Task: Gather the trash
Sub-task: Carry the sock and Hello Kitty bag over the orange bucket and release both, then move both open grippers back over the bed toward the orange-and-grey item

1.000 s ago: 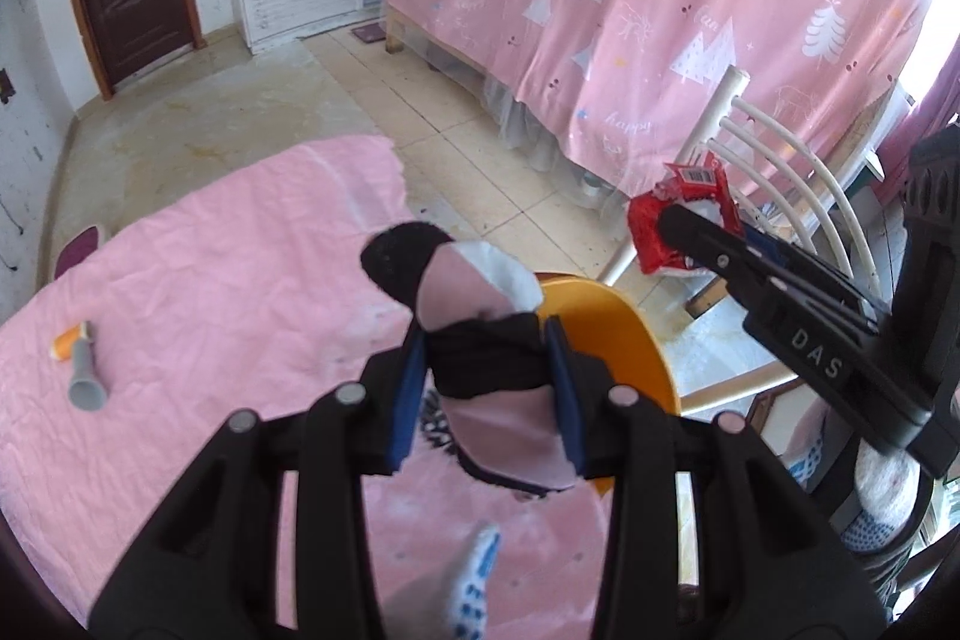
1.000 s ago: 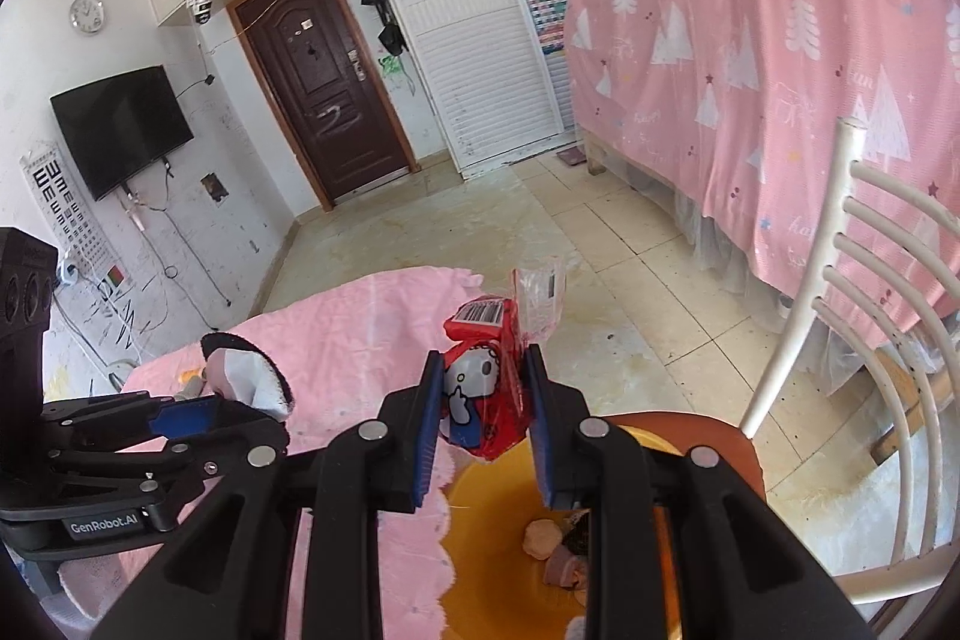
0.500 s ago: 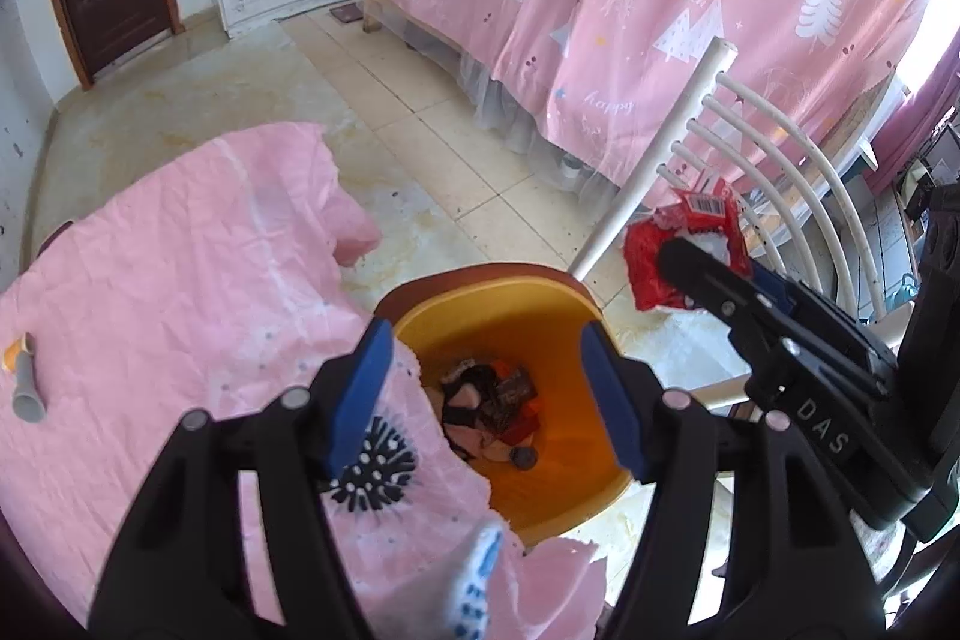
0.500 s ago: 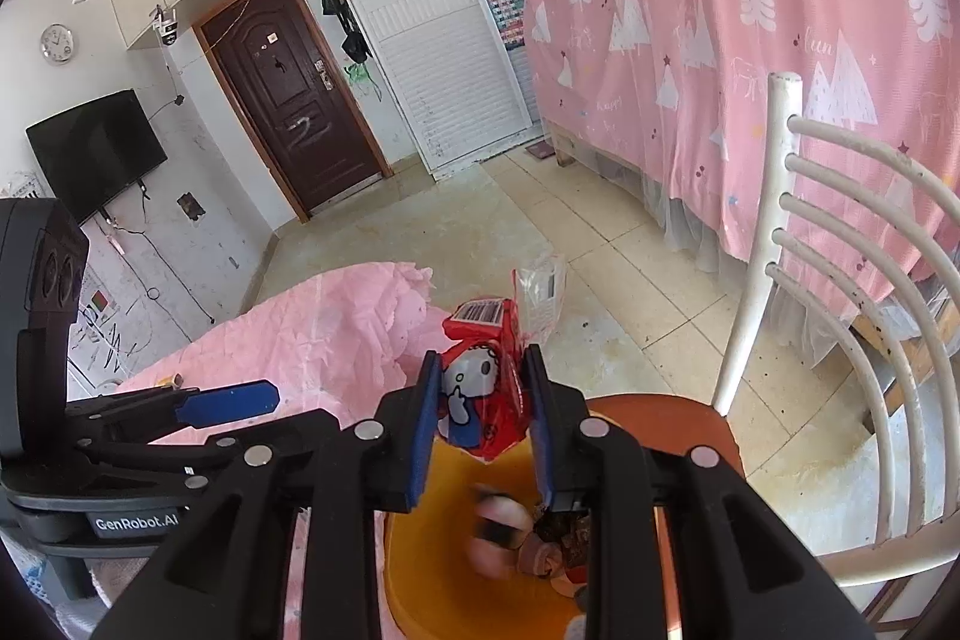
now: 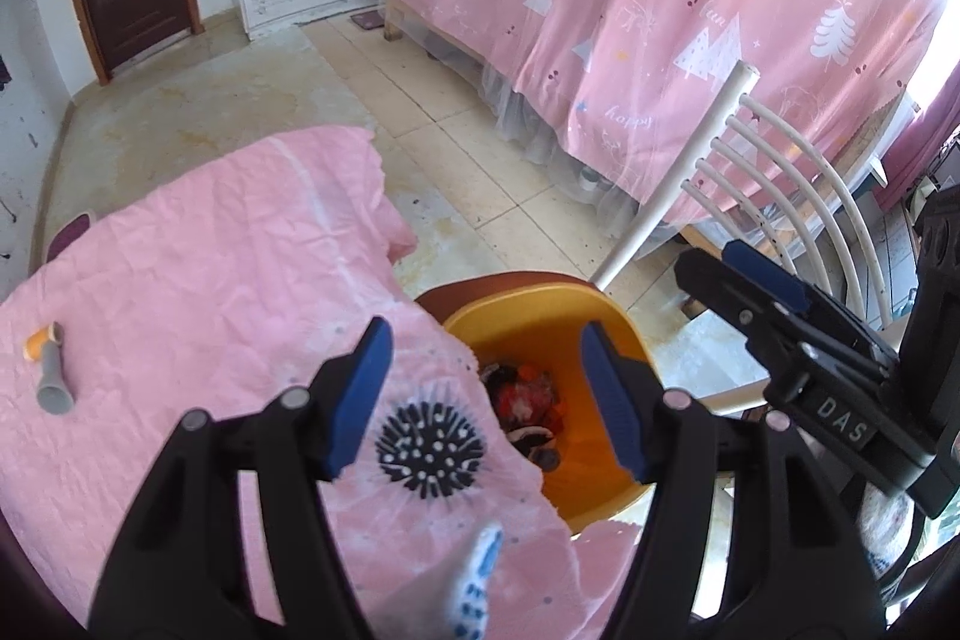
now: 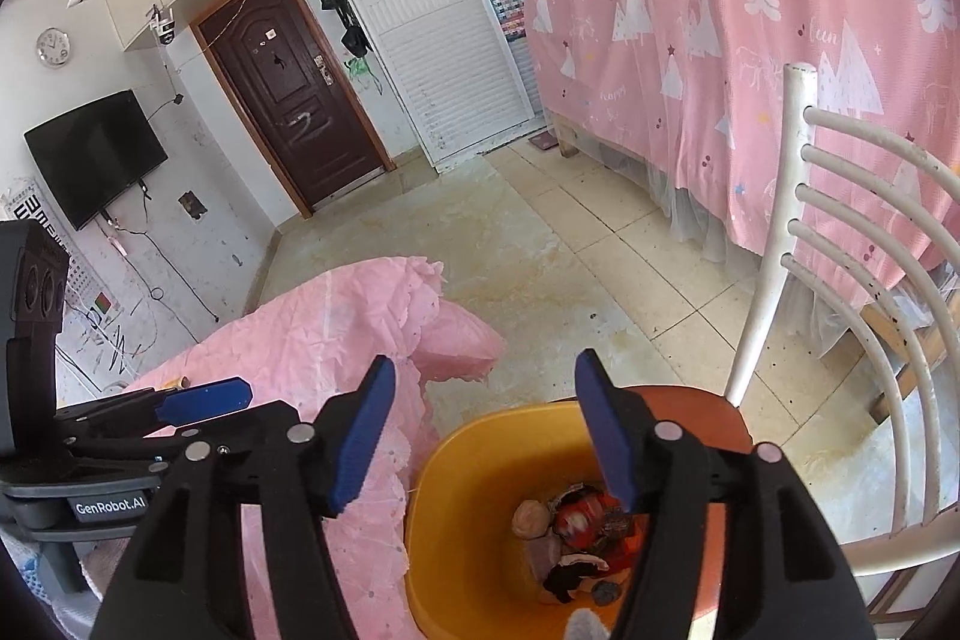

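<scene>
The left gripper hangs with its blue pads spread wide and nothing between them, poised over the edge where the pink cloth meets the orange bin. The right gripper is likewise spread wide and empty, directly above the same bin, which sits on the seat of a white chair. Inside the bin, seen from the right wrist at about 5 o'clock from the gripper's centre, lies a small heap of trash: a red wrapper, a black-and-white fabric piece and a few rounded pinkish bits; the left wrist view shows the same heap low between the pads. So several items appear to be collected already, and neither tool carries anything toward the bin now. What seems left lies on the cloth: at roughly 9 o'clock in the left view, well apart from the bin, sits a small grey tube with an orange end, likely the next piece to fetch. A white-and-blue object pokes up at 6 o'clock near the lower edge, too blurred to identify. The black spiky pattern looks printed on the cloth, not litter. My judgement: most of the job is done, with at least one pickup remaining.
</scene>
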Demonstrator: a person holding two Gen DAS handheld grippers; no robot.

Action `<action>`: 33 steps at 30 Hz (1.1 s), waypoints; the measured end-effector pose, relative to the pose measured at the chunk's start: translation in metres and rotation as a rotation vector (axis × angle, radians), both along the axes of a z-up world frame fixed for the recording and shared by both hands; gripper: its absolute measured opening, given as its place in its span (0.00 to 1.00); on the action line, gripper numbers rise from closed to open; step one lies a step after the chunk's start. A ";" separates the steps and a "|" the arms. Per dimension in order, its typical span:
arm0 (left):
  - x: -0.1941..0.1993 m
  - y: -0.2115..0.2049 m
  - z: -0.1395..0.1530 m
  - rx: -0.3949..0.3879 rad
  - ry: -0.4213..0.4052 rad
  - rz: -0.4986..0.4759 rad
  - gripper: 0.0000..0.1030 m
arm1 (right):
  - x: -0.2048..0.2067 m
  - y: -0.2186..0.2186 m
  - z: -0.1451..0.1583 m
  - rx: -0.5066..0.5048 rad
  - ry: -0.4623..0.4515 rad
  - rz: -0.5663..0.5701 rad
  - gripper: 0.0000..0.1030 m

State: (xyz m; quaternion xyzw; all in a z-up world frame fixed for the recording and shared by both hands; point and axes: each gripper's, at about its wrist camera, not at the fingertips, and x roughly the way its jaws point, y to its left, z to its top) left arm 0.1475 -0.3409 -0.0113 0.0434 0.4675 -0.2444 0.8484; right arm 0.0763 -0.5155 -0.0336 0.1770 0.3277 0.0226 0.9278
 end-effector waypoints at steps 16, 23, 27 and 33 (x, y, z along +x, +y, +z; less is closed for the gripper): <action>0.008 0.077 0.007 -0.045 -0.005 0.108 0.61 | 0.030 0.068 0.017 -0.055 0.002 0.096 0.53; 0.015 0.122 0.011 -0.054 -0.014 0.173 0.61 | 0.044 0.107 0.022 -0.080 0.008 0.146 0.54; 0.019 0.148 0.011 -0.051 -0.017 0.210 0.61 | 0.054 0.132 0.023 -0.093 0.013 0.180 0.54; 0.026 0.189 0.012 -0.047 -0.022 0.268 0.61 | 0.068 0.172 0.022 -0.113 0.025 0.236 0.54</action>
